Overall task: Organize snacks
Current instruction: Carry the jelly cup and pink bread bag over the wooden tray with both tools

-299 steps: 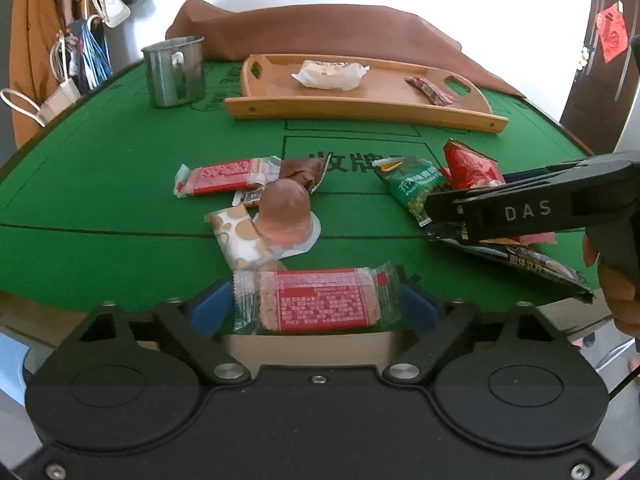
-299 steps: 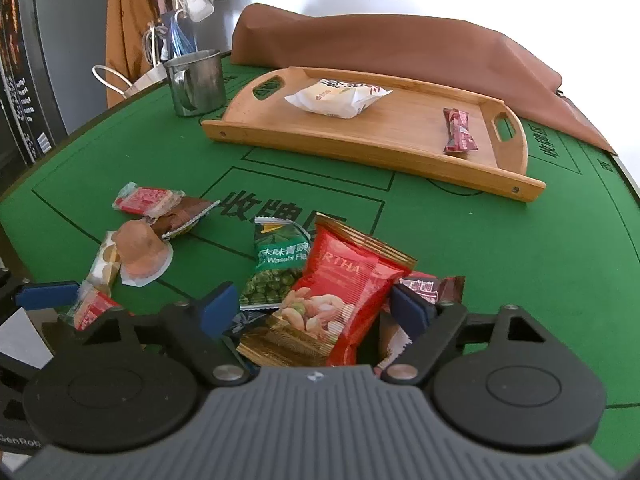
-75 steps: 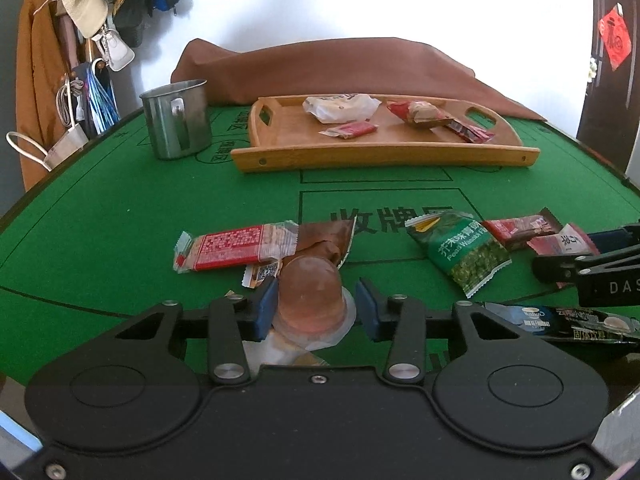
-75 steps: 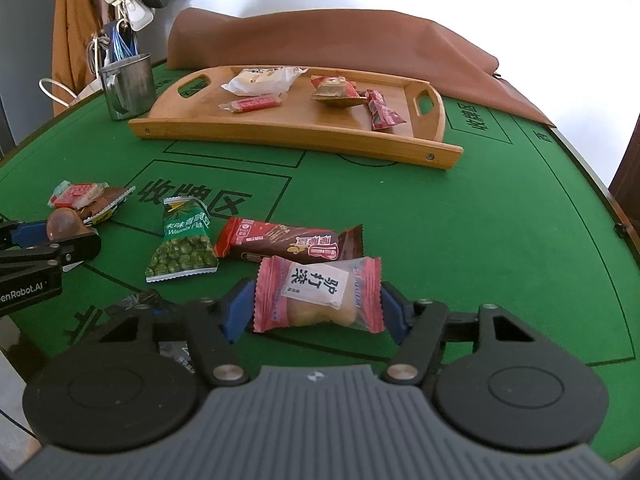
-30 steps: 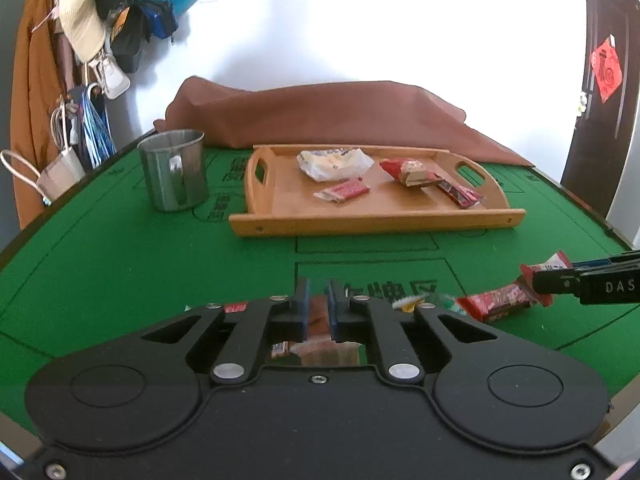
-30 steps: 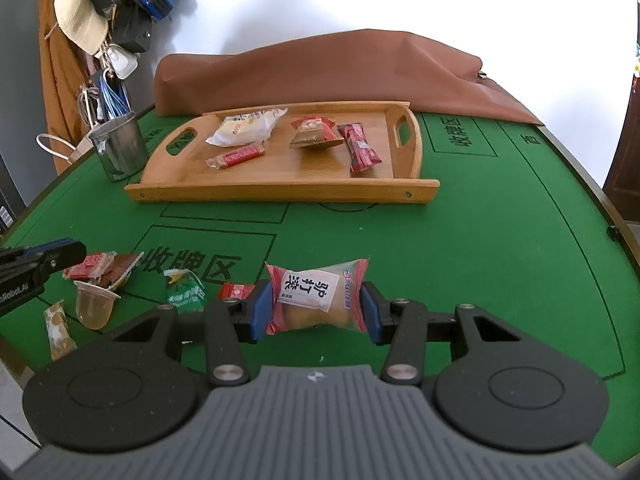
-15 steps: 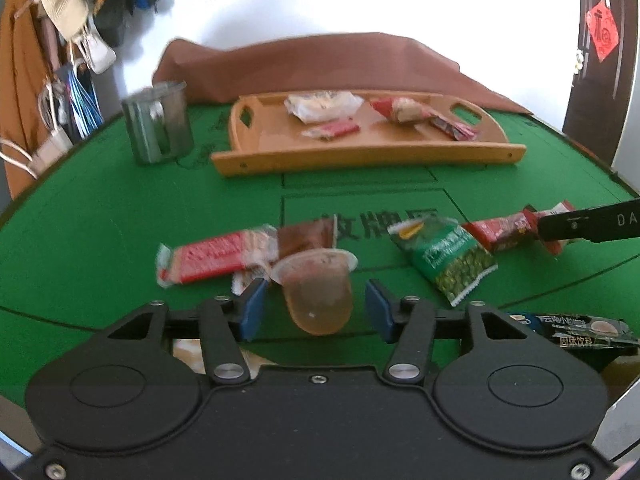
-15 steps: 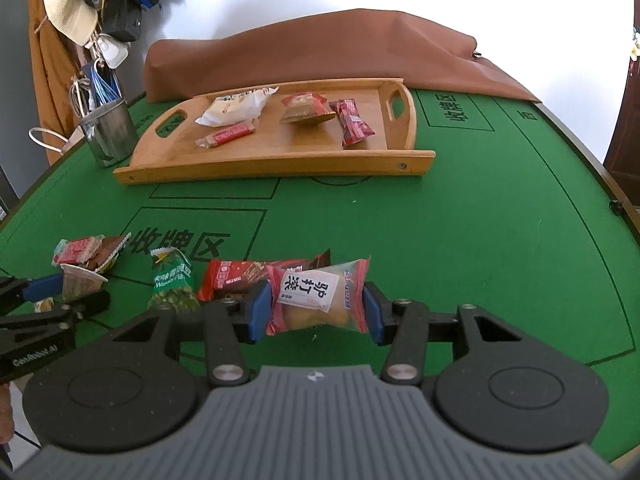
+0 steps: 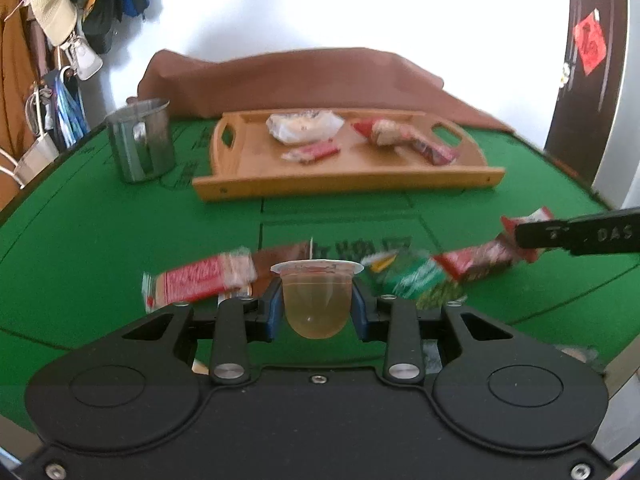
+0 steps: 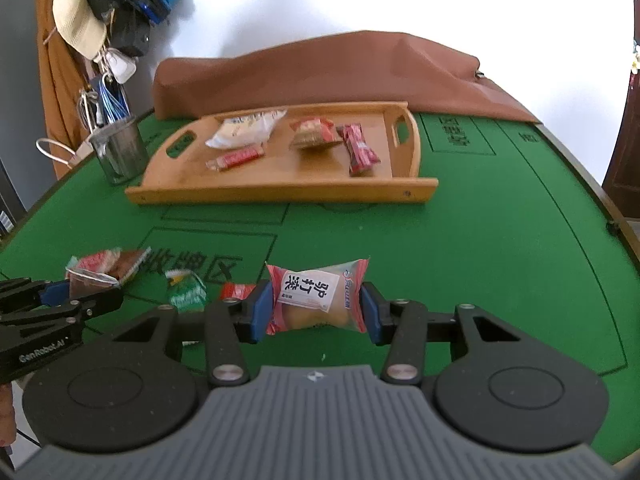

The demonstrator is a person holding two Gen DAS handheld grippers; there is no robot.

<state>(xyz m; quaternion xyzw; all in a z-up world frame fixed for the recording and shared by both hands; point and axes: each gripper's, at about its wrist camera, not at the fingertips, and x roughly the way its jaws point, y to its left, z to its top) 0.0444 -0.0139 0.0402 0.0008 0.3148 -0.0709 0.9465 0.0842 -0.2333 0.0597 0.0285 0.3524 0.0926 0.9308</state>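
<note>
Two grippers busy over the green table (image 10: 480, 240). Left gripper (image 9: 318, 308) closing on a jelly cup (image 9: 317, 300), blue pads (image 9: 274, 312) right against its sides, cup upright, lid on top, lifted in front of the loose wrappers. Right gripper (image 10: 316, 312) clamped on a pink cake packet (image 10: 316, 296), held off the felt. Wooden tray (image 10: 280, 192) further back, four snacks in it already. Metal mug (image 9: 140, 146) just left of the tray. Green pea bag (image 10: 186, 290) and red bar (image 9: 476, 260) lying on the table between.
</note>
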